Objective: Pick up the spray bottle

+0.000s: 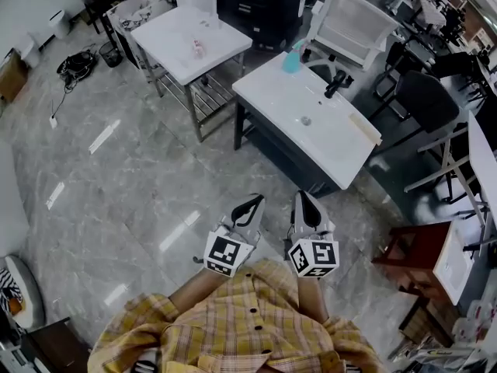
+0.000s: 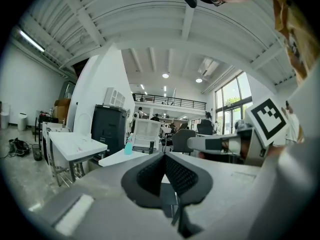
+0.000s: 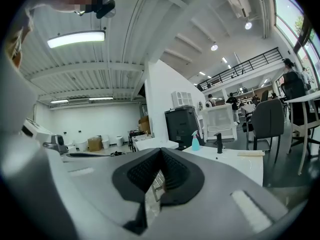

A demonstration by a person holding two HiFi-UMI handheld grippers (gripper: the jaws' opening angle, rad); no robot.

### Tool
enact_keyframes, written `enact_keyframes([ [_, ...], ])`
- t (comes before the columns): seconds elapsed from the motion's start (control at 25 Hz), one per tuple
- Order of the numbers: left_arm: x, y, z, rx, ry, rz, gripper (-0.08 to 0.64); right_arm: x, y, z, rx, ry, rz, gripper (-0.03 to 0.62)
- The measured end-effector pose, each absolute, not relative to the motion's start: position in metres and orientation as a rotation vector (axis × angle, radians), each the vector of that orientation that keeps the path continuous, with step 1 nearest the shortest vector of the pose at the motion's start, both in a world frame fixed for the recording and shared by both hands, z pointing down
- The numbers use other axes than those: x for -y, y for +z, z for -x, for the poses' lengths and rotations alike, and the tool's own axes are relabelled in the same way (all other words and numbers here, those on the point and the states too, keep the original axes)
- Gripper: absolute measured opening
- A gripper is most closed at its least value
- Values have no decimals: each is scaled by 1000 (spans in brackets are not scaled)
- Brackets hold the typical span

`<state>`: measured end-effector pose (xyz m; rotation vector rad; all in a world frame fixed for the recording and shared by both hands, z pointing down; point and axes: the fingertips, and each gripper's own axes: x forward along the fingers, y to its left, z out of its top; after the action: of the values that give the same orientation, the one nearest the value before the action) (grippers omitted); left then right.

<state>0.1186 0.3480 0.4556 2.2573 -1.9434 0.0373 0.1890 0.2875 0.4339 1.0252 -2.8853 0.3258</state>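
Right now the bottle (image 1: pixel 292 58) is seen standing upright at the far left corner of the white counter (image 1: pixel 353 154), its long axis vertical and the spray head on top. In the right gripper view the white head is made out with its nozzle turned to the left of that picture, away from the black tap (image 1: pixel 335 84) set near it. From above, the nozzle's direction cannot be told, as the bottle is shown too small. Nothing is touching the bottle.

The left claw (image 1: pixel 253 202) is held closed, its pads met at the tips and nothing caught between them. The right claw (image 1: pixel 303 196) is likewise pressed together and empty. Both are carried side by side, near each other, in front of a plaid shirt (image 1: pixel 248 329). They are pointed toward the counter and kept well apart from it, with grey floor (image 1: pixel 116 185) between.

In the left gripper view the counter's near part is hidden behind the claw's own body, so only the bottle and a strip of white top are shown. The basin (image 1: pixel 318 130) is barely picked out against the white top. A second white table (image 1: pixel 186 41) is seen to the left of the counter, and something small is lying on it, too small to be named.
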Motion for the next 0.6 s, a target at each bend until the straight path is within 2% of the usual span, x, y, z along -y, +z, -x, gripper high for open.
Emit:
enact_keyframes([
  [0.6,-231,455,-22,1892,48,-2290,0,-176,441,-86,2827,302,-1033,2],
])
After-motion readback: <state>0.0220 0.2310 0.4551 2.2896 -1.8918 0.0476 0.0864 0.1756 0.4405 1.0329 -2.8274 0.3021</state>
